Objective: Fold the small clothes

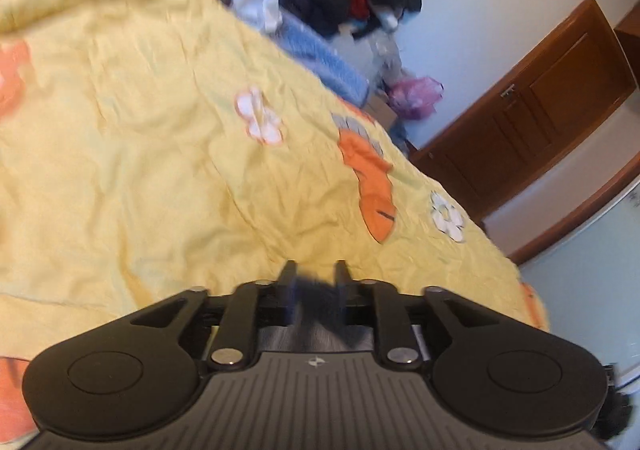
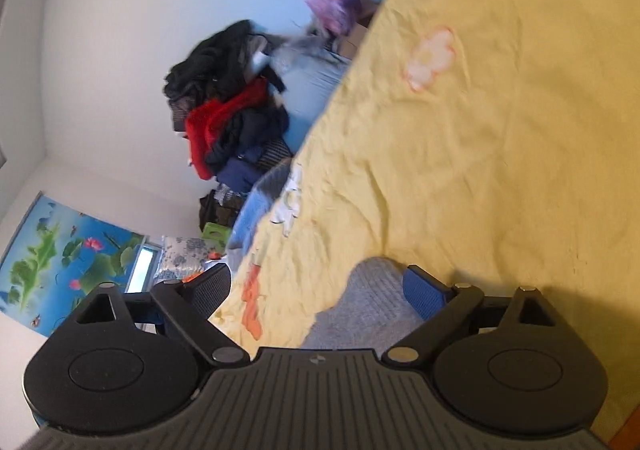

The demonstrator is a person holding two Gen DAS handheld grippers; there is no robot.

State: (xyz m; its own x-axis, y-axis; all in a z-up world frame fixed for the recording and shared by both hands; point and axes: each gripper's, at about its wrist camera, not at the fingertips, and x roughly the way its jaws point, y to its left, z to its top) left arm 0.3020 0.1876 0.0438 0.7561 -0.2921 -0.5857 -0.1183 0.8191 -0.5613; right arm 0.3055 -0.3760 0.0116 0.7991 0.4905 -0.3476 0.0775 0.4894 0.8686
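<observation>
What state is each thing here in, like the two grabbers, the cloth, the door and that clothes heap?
Left hand-held gripper: shut on a dark cloth.
Right hand-held gripper: open, fingers spread wide.
Grey garment: lying on the bed, between the right fingers, not gripped.
Yellow bedspread: spread out, wrinkled.
Wooden door: closed.
Clothes pile: heaped, unfolded.

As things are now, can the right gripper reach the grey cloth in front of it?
Probably yes. The right gripper is open and the grey cloth lies between its fingers on the yellow bedspread, with nothing over it.
</observation>
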